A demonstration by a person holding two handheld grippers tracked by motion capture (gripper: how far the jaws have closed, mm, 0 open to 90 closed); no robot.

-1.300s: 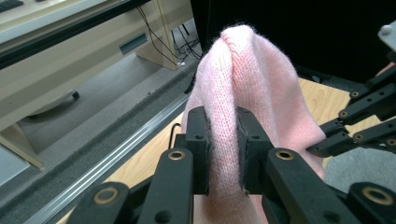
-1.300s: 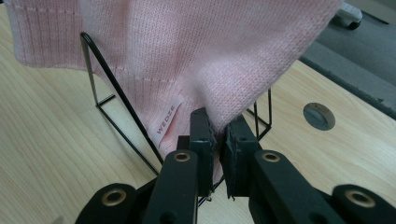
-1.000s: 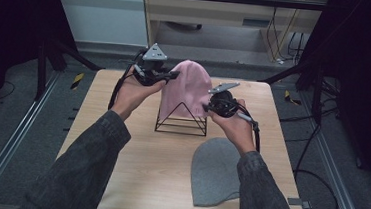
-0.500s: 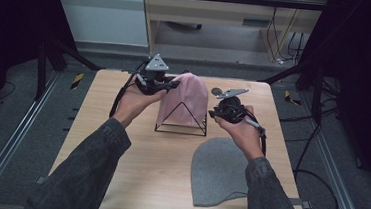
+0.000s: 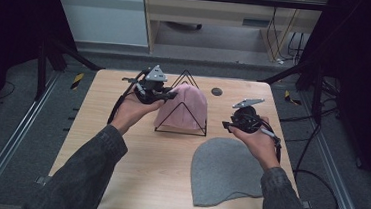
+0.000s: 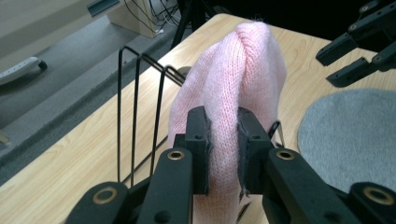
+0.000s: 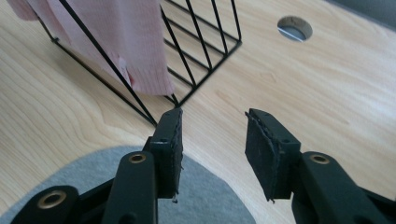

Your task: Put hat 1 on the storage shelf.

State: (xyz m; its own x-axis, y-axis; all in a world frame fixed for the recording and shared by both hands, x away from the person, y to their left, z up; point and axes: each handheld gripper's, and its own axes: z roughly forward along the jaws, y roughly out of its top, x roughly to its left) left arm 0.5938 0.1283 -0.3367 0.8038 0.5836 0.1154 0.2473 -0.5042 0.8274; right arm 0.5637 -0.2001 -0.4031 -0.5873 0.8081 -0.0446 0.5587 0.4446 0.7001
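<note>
Pink hat sits on the rack, pinched by the left gripper. Right gripper, beside the rack, has just been opening, nothing inside.

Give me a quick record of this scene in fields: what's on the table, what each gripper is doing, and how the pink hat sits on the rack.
table: light wooden table
rack: black wire rack, triangular, upright
pink hat: pink knit beanie draped over the rack
grey hat: grey beanie lying flat, near the right hand
left gripper: shut on the pink knit beanie, pinching a fold
right gripper: jaws have just been opening, nothing between them, apart from the rack
</note>
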